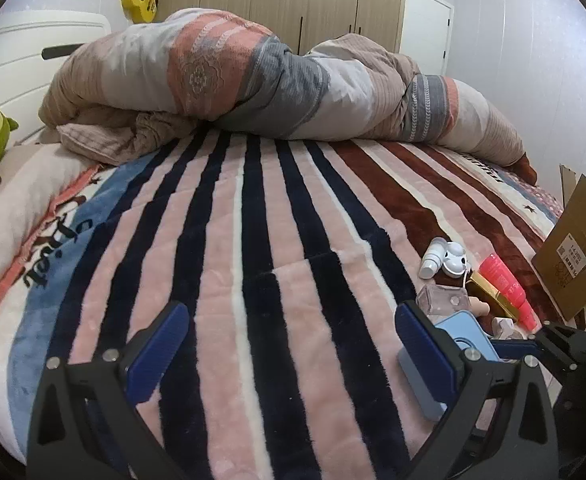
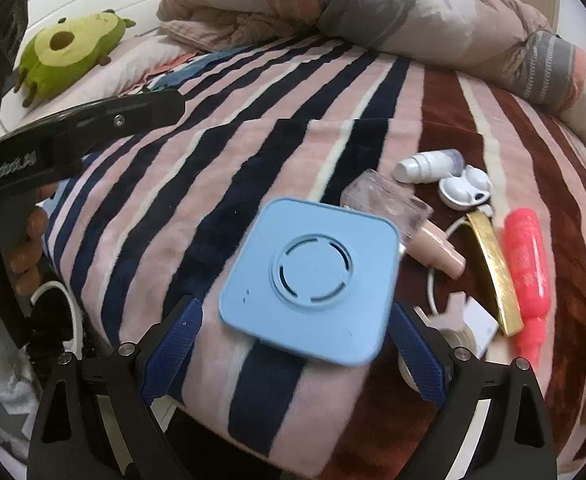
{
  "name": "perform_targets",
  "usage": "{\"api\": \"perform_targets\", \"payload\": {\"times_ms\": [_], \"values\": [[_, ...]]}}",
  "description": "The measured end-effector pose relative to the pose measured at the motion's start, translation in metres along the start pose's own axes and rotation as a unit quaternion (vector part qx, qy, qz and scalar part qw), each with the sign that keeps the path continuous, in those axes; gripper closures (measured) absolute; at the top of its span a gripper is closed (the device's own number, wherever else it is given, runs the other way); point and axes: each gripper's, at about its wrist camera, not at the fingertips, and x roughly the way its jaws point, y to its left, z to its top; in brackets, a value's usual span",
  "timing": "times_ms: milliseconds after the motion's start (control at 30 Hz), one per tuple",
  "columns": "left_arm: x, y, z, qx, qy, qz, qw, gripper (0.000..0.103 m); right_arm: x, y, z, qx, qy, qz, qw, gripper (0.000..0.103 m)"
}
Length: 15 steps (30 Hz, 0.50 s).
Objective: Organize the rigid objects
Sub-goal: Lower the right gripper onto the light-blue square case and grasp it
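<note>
A light blue square device (image 2: pixel 311 280) lies flat on the striped blanket, just ahead of my open right gripper (image 2: pixel 297 344), whose blue pads stand on either side of its near edge. Beside it lie a clear bottle (image 2: pixel 385 200), a white bottle (image 2: pixel 425 166), a white earbud case (image 2: pixel 465 188), a gold bar (image 2: pixel 493 272) and a pink tube (image 2: pixel 529 264). My left gripper (image 1: pixel 291 344) is open and empty over the blanket; the same pile shows to its right, with the blue device (image 1: pixel 465 332) behind its right finger.
A bunched duvet (image 1: pixel 253 76) lies across the far side of the bed. A cardboard box (image 1: pixel 573 248) stands at the bed's right edge. A green plush toy (image 2: pixel 69 52) lies at the far left. The left gripper's body (image 2: pixel 73 128) shows in the right wrist view.
</note>
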Motion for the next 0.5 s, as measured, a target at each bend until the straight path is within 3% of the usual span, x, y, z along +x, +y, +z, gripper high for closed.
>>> {"api": "perform_targets", "payload": {"times_ms": [67,367,500], "values": [[0.002,0.000,-0.001,0.000,0.000,-0.005,1.0000,0.000,0.004,0.001,0.005,-0.001,0.002,-0.011,1.000,0.021],[0.010,-0.003,-0.001,0.001,0.007,-0.020,0.9998,0.000,0.023,0.009,0.030,-0.051,0.027,-0.007,0.998,0.022],[0.006,-0.005,0.001,-0.004,0.014,-0.038,0.9992,0.000,0.014,0.007,0.029,-0.065,0.015,0.004,0.998,0.022]]}}
